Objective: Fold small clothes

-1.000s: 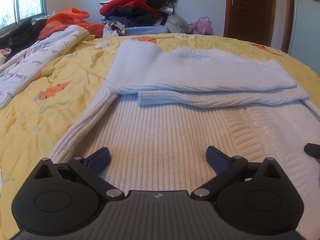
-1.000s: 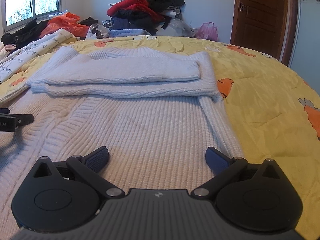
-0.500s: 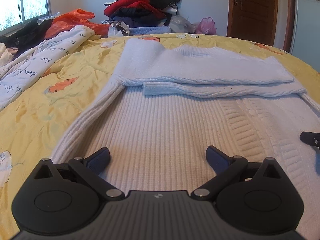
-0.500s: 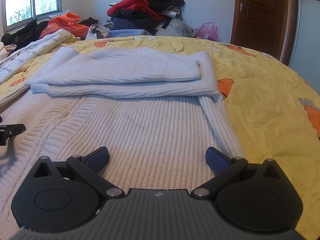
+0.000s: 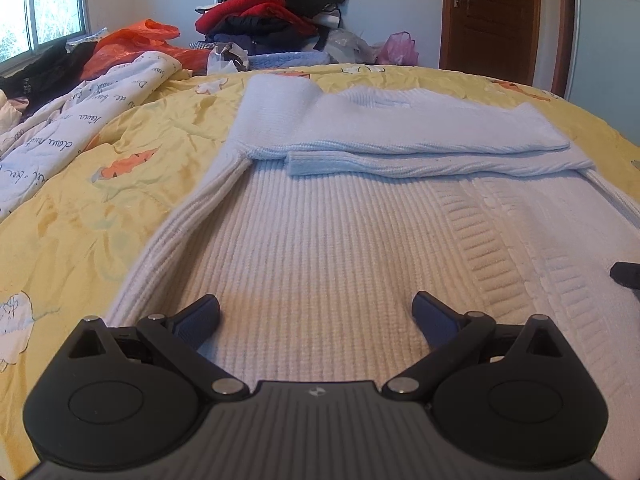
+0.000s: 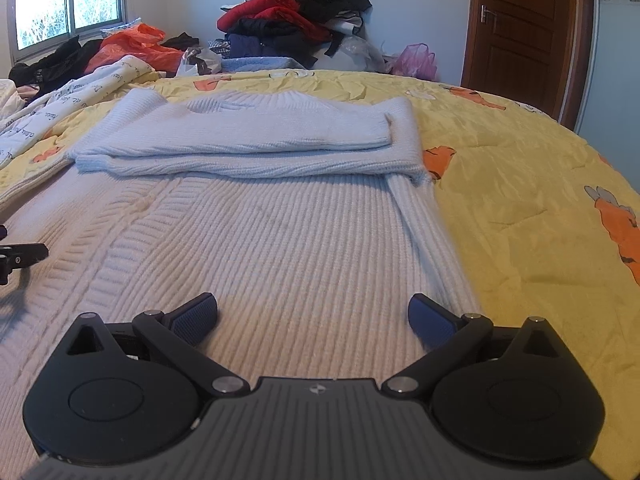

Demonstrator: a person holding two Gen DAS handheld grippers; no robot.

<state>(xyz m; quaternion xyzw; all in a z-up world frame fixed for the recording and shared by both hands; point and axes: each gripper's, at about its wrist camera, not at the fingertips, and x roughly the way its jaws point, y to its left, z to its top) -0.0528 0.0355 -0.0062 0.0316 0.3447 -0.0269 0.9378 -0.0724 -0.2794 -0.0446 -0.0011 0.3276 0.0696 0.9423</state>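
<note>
A white ribbed knit sweater (image 5: 320, 240) lies flat on the yellow bedspread (image 5: 80, 216), both sleeves folded across its upper part (image 5: 400, 140). It also shows in the right wrist view (image 6: 256, 236), sleeves stacked at the far end (image 6: 260, 144). My left gripper (image 5: 316, 314) is open and empty, low over the sweater's near left part. My right gripper (image 6: 314, 312) is open and empty, low over the near right part. The right gripper's tip shows at the left view's right edge (image 5: 626, 274); the left gripper's tip shows at the right view's left edge (image 6: 20, 258).
A white printed quilt (image 5: 60, 132) lies on the bed's left side. A pile of red and dark clothes (image 5: 276, 12) and an orange bag (image 5: 132, 44) sit behind the bed. A brown door (image 6: 528, 32) is at the back right. Yellow bedspread (image 6: 540, 208) extends right.
Both grippers have shifted slightly over the sweater's lower part, the left one turning a little to the right. Both stay open. The sweater has not moved.
</note>
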